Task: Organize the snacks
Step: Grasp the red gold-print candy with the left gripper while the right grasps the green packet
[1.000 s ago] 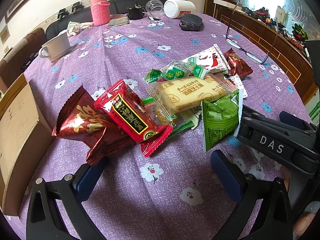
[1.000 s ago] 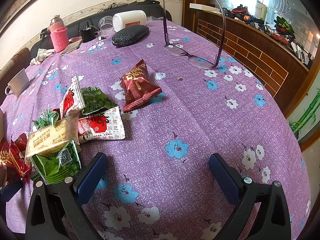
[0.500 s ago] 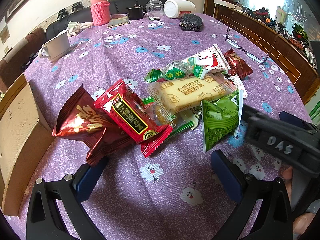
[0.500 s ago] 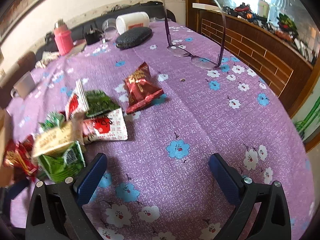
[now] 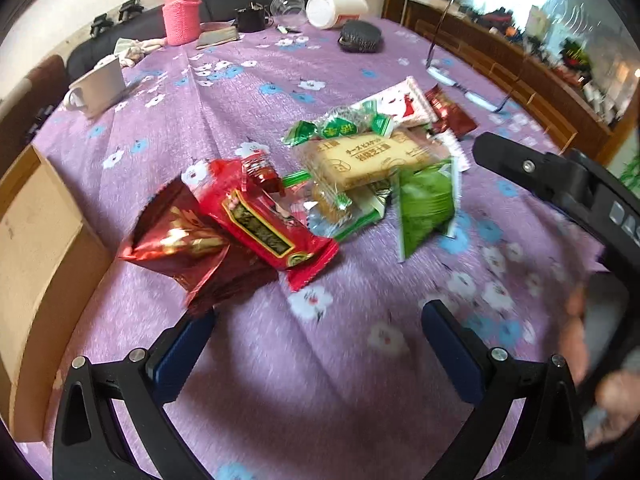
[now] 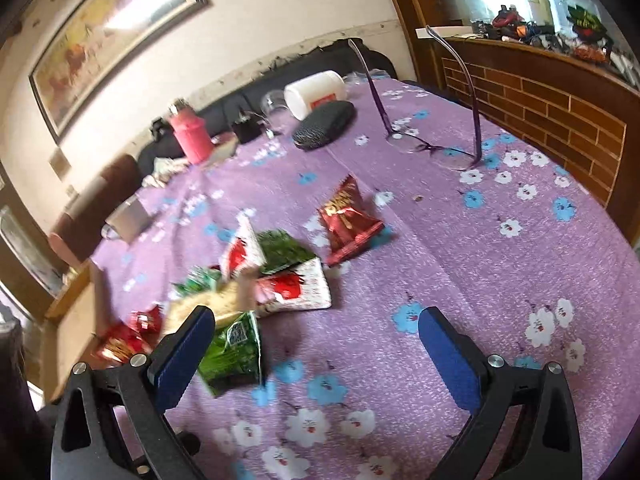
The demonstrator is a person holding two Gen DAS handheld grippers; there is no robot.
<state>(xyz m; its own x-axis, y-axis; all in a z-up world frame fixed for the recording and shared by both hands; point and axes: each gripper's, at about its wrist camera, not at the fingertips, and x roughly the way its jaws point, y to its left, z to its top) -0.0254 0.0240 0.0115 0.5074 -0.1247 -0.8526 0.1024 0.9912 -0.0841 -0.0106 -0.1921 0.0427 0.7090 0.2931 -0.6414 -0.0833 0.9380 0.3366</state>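
A pile of snack packets lies on the purple flowered tablecloth (image 5: pixel 248 92). In the left wrist view a dark red foil bag (image 5: pixel 176 236), a bright red packet (image 5: pixel 264 228), a biscuit pack (image 5: pixel 368 156) and a green packet (image 5: pixel 424 204) sit just beyond my open, empty left gripper (image 5: pixel 316 340). My right gripper (image 6: pixel 316 344) is open and empty; the green packet (image 6: pixel 234 356) lies by its left finger. A lone dark red bag (image 6: pixel 346 220) lies further off. The right gripper's body (image 5: pixel 560 188) shows at the right of the left wrist view.
A cardboard box (image 5: pixel 36 264) stands at the table's left edge. A white mug (image 5: pixel 98 86), a pink bottle (image 5: pixel 180 12), a white jar (image 5: pixel 334 8), a black case (image 6: pixel 324 122) and purple glasses (image 6: pixel 432 148) stand further back. A wooden counter (image 6: pixel 560 92) borders the right.
Both views are blurred by motion. The right gripper has lifted and tilted up, so the wall and picture show. The left gripper has shifted slightly; the snacks have not moved.
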